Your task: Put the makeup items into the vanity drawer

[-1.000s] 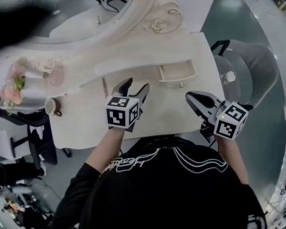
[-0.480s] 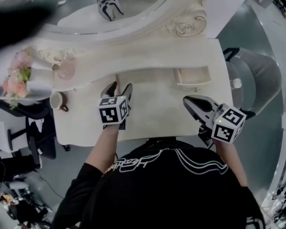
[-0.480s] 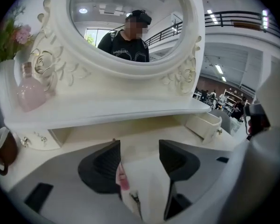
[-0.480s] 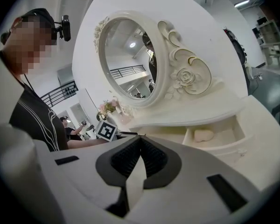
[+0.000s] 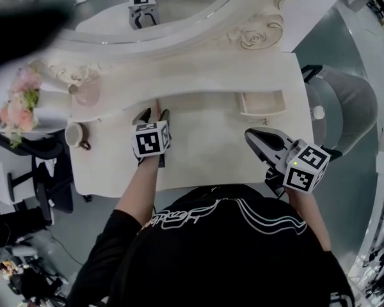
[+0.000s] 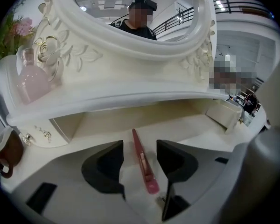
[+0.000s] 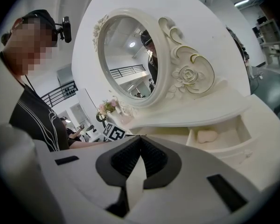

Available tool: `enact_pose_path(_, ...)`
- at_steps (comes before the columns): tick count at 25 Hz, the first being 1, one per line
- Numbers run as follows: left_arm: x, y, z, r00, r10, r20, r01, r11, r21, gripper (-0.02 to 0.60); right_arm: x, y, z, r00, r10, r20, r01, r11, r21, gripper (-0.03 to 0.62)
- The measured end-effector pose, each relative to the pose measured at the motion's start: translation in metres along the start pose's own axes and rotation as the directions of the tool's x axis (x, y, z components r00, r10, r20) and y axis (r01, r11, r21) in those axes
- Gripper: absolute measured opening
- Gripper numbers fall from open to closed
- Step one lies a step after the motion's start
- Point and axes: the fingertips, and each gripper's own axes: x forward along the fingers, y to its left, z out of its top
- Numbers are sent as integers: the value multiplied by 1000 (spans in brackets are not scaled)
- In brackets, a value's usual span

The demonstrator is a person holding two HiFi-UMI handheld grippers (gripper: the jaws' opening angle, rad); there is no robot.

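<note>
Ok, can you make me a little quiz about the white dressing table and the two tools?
1. True or false: the small cream vanity drawer is open.
2. What lies between the left tool's jaws? A) slim pink makeup stick B) blue comb C) nothing
3. Fill in: the right tool's jaws are ____.
Key: 1 true. 2 A; those jaws have just been closing but do not touch it yet. 3 shut, holding nothing.
</note>
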Motion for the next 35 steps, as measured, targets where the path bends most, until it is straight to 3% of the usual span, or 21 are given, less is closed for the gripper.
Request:
enact_pose_path(14, 6, -11, -4, 999, -9, -30, 10, 1000, 26, 67, -6, -2, -8, 1000, -12, 22, 11, 1000, 20, 26)
enact_pose_path(25, 2, -13, -1, 999, -33, -34, 34, 998, 56, 60, -20, 3, -21, 999, -45, 31, 44, 998, 41, 26)
enact_pose_path(35, -30, -40, 17, 997, -70, 28, 64, 980, 191, 60, -28, 17, -16, 998, -31, 57, 29, 999, 20, 26)
